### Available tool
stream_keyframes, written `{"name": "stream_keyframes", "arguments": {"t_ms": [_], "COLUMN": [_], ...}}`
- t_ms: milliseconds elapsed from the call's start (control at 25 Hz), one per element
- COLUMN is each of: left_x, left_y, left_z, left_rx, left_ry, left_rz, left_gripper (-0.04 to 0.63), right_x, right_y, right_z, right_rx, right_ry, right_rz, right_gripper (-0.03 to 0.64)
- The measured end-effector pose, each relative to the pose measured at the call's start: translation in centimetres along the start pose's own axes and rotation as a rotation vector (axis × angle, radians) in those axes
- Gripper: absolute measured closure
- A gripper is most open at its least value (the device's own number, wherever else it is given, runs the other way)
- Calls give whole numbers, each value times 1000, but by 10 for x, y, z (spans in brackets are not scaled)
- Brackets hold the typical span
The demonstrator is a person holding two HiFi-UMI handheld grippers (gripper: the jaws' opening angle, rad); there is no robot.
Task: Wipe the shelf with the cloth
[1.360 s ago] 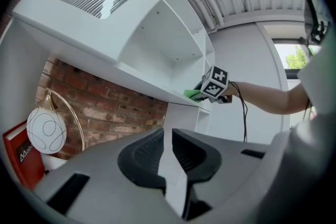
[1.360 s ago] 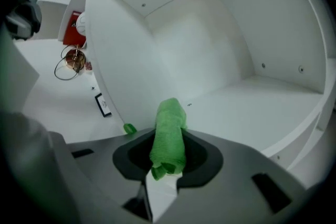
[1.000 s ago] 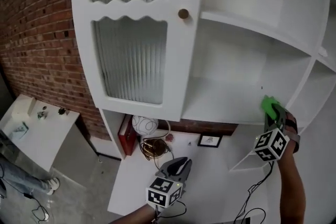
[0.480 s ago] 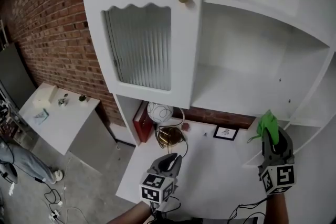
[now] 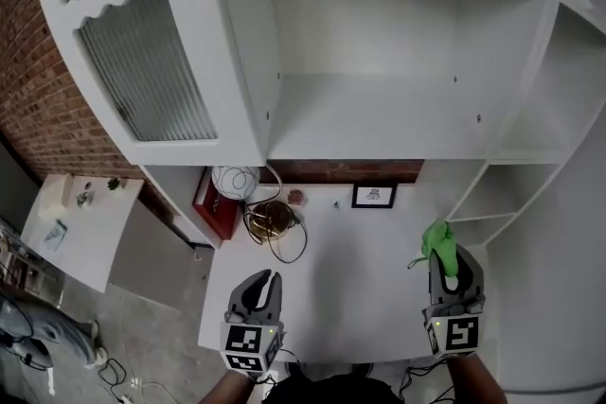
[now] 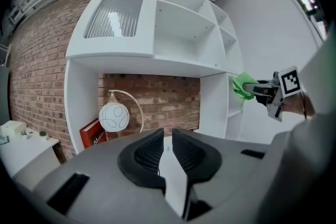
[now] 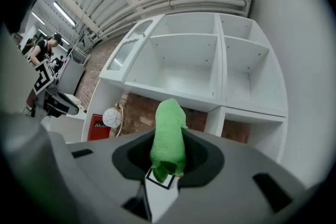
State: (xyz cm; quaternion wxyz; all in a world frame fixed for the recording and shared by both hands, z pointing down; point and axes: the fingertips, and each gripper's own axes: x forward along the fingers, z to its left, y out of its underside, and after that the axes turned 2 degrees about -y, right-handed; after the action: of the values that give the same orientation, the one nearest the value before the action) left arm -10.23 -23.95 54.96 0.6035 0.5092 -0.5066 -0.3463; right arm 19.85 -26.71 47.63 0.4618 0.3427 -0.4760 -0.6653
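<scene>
My right gripper [image 5: 445, 262] is shut on a green cloth [image 5: 437, 241], which sticks up out of the jaws over the right front of the white desk [image 5: 350, 289]. In the right gripper view the cloth [image 7: 169, 128] fills the gap between the jaws, with the white cabinet's open shelf [image 7: 184, 78] well beyond it. That shelf [image 5: 379, 123] is bare, and the cloth is well clear of it. My left gripper [image 5: 258, 287] hovers over the desk's left front, shut and holding nothing [image 6: 169, 145]. From the left gripper view the cloth [image 6: 241, 85] shows at the right.
The ribbed-glass cabinet door [image 5: 142, 71] stands open at the left. Under the cabinet are a globe lamp [image 5: 235, 181], a red book [image 5: 208, 203], coiled wire [image 5: 273, 220] and a small picture frame [image 5: 373, 196]. Narrow side shelves [image 5: 497, 194] stand to the right.
My right gripper has drawn the cloth back and down from the shelf's edge to low over the desk. The head view has swung to face the cabinet squarely.
</scene>
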Motion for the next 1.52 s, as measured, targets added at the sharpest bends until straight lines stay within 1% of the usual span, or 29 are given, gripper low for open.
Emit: {"name": "stream_keyframes", "arguments": {"t_ms": [120, 280, 360, 440, 480, 560, 720, 920, 1200, 1520], "left_x": [1, 6, 9, 13, 14, 17, 23, 31, 35, 37], "left_y": [2, 4, 5, 3, 1, -3, -10, -13, -6, -3], "left_z": [-17, -29, -35, -40, -42, -46, -54, -70, -85, -100], "left_rx": [20, -41, -50, -47, -44, -40, -58, -62, -80, -79], "left_ry": [20, 38, 46, 46, 43, 33, 16, 5, -33, -66], "left_rz": [-14, -4, 13, 12, 6, -14, -40, -38, -21, -14], "left_gripper": [546, 546, 546, 546, 546, 546, 546, 546, 546, 546], "right_x": [-13, -25, -31, -36, -37, -37, -36, -32, -26, -24], "right_y": [16, 45, 54, 59, 59, 58, 55, 60, 70, 75], "right_z": [4, 12, 11, 6, 3, -3, -13, -23, -29, -35], "right_rx": [28, 89, 108, 130, 142, 163, 163, 165, 164, 166], "right_ry": [27, 17, 15, 5, 0, -6, -29, -66, -132, -188], "right_rz": [32, 100, 133, 177, 176, 138, 114, 105, 98, 74], "right_gripper": [514, 514, 514, 514, 514, 514, 514, 514, 515, 515]}}
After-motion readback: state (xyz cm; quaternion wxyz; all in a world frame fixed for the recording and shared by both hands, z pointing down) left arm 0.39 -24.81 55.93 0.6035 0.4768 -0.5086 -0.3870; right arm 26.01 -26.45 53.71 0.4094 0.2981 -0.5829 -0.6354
